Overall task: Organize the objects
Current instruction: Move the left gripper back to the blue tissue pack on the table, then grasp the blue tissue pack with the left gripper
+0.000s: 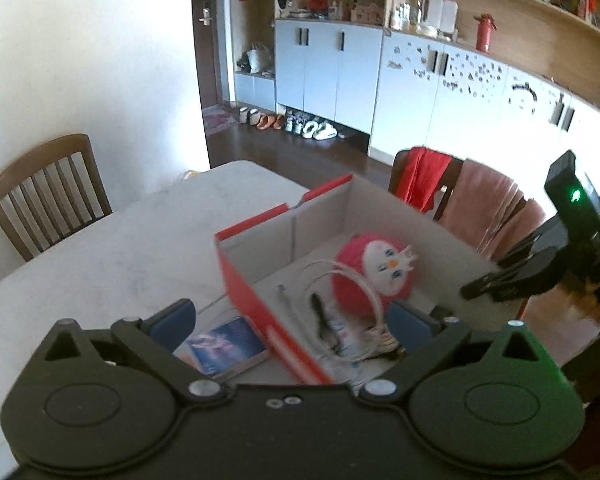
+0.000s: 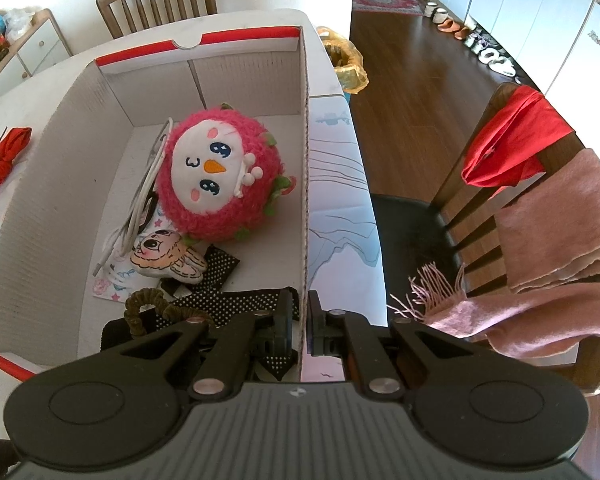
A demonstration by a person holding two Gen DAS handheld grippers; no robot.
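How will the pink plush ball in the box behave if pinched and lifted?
The pink plush ball looks fuzzy and stuffed, so it will likely squash between pads and weigh little. Being round, it may roll if nudged, though the white cable beside it could snag or drag along.

Sunlit dining room, dark wood floor (image 2: 412, 92).
Ahead of the left claw, a white table (image 1: 100, 248), a slatted chair (image 1: 48, 196) against the white wall (image 1: 88, 52); beyond, pale cabinets (image 1: 328, 68) under wooden shelves (image 1: 500, 8); right, a cloth-draped chair (image 2: 540, 200).
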